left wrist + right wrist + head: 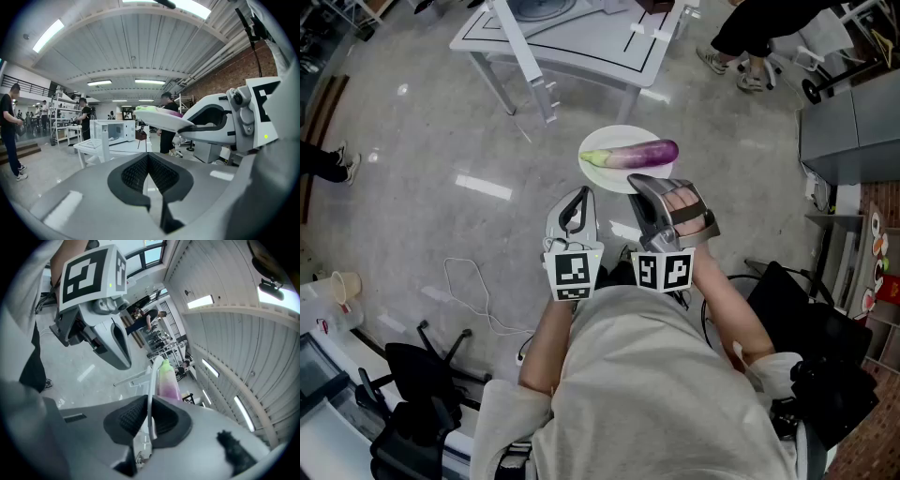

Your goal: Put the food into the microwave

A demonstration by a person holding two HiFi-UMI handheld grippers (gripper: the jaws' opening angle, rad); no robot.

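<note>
Above grey floor [441,141], eggplant [633,153] crosswise on plate [619,136], stem left.

Left gripper [577,199]: we hold it just beside the right one, tipped slightly downward; its pads [136,173] meet with nothing between them.
Right gripper [639,183]: we tip it slightly downward, jaws pinched on the near rim of the plate [605,176].
Right hand [684,208]: we wrap it round the gripper's handle, fingers on top.
Left forearm [546,342]: bare, reaching forward from our chest.
Right forearm [733,314]: bare, angled inward toward the left one.
</note>
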